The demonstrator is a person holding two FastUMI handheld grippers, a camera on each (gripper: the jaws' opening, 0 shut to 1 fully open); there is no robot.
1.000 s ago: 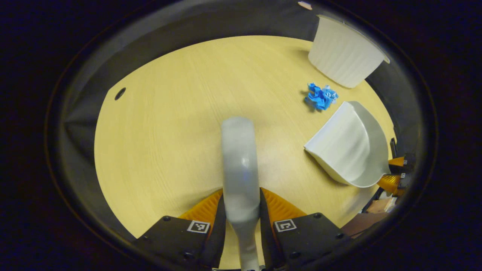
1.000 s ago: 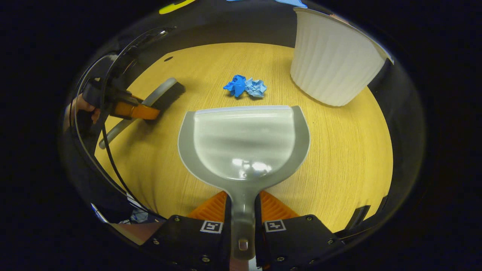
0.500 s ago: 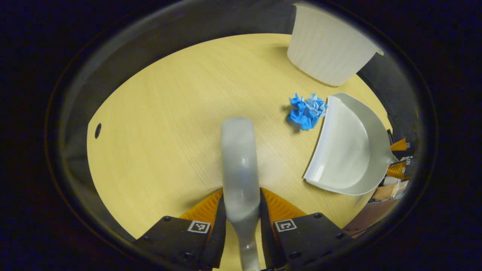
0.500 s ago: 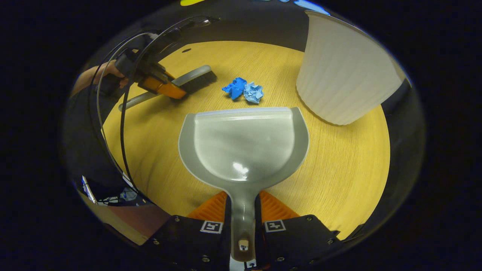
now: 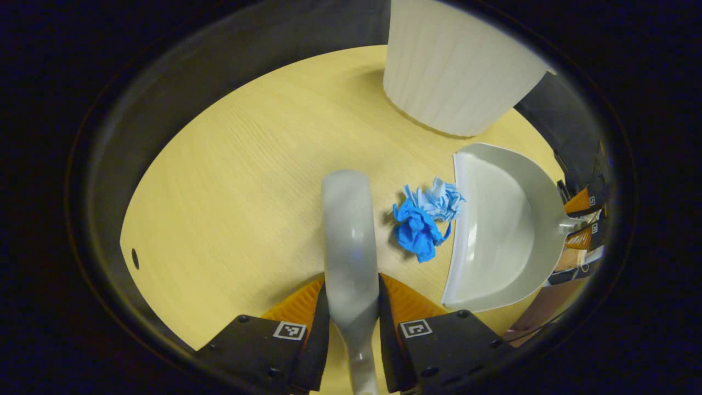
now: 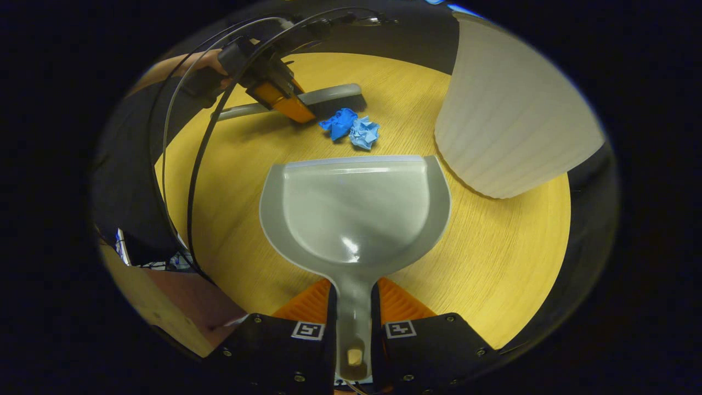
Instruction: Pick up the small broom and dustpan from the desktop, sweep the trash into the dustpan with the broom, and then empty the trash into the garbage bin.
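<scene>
The left gripper [image 5: 352,307] has both fingers pressed tight on the gray handle of the small broom [image 5: 348,236], which sticks straight out between them over the wooden desk [image 5: 230,181]. In the right gripper view, the broom's brush end [image 6: 343,101] sits on the desk, just to the left of the blue trash [image 6: 351,127]. The right gripper [image 6: 354,329] has both fingers squeezed on the handle of the gray dustpan [image 6: 355,208]. The pan lies flat on the desk, with its open edge close to the trash. The trash is a crumpled blue ball [image 5: 425,222] lying between the broom and the dustpan [image 5: 504,225]. The white garbage bin [image 5: 449,66] stands at the far side, near the dustpan.
</scene>
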